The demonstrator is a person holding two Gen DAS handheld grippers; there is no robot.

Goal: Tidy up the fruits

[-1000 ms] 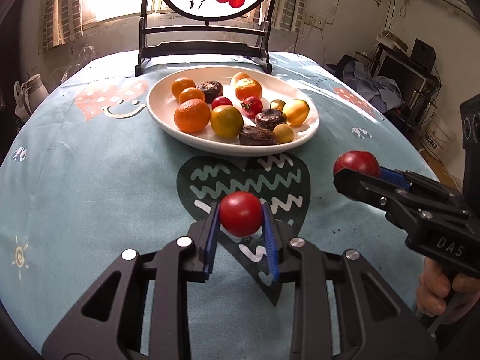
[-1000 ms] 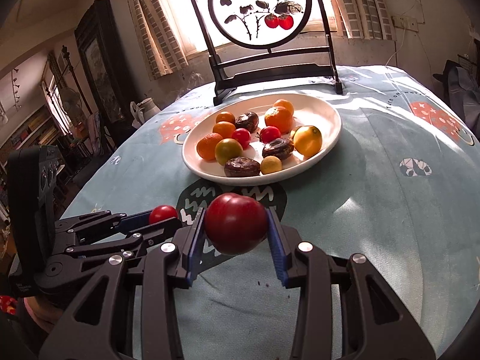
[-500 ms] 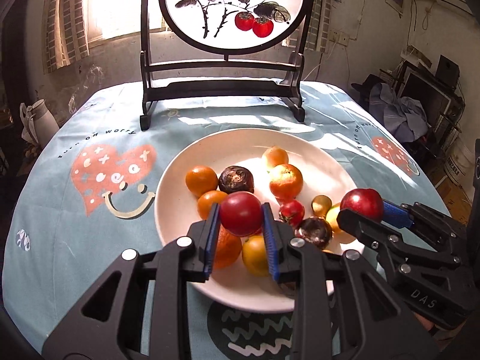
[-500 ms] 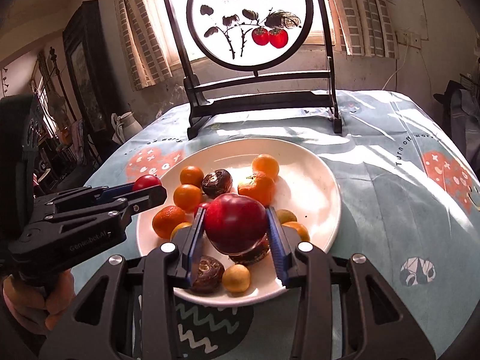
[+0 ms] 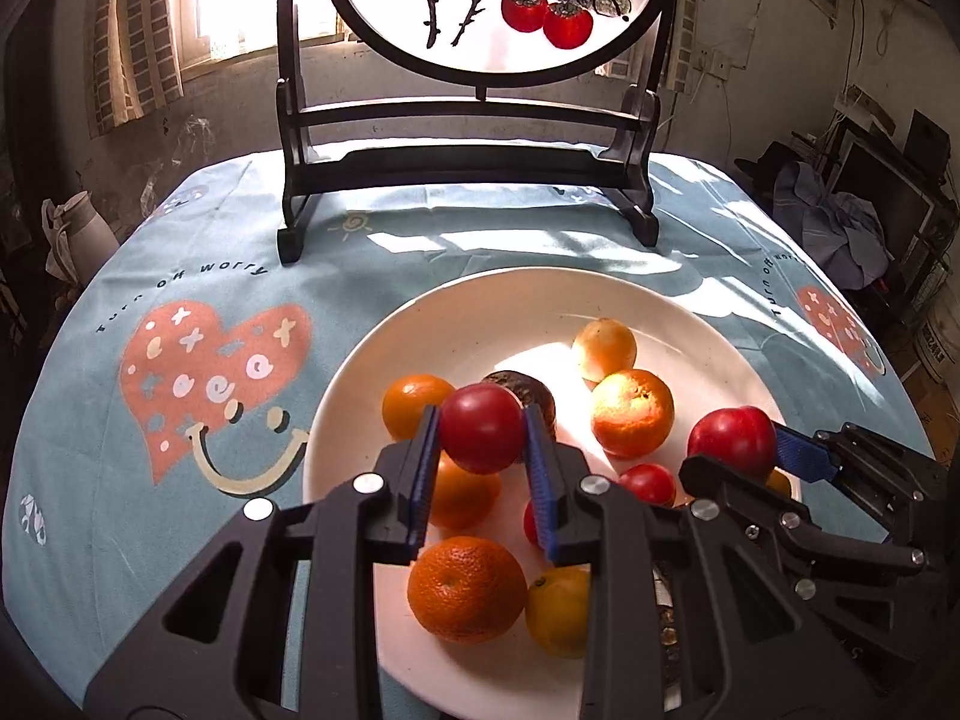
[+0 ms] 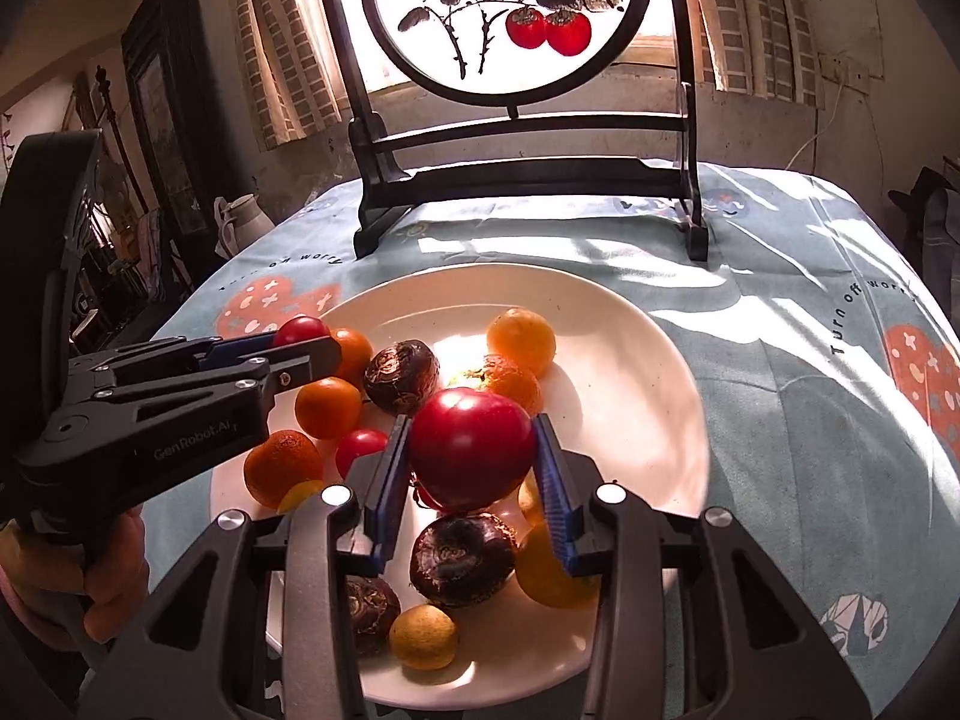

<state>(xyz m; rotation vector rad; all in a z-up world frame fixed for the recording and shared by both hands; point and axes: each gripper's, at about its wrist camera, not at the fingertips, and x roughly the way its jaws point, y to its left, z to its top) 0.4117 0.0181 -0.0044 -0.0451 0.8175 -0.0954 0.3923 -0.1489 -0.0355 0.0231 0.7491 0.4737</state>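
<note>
Above the white plate (image 5: 372,348) of mixed fruit, my left jaws (image 5: 482,441) clamp a small red tomato (image 5: 480,427) and my right jaws (image 6: 471,459) a larger one (image 6: 471,447), both smooth, soft-skinned, held across their middles, needing gentle pressure.

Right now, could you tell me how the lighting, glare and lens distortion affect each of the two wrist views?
Left wrist view: the backlit round screen blows out white; a sun patch glares on the white plate; fisheye bends the table edges. Right wrist view: the same glare washes the plate centre; the room at left stays dark; the red fruit in the right claw is sharp.
</note>
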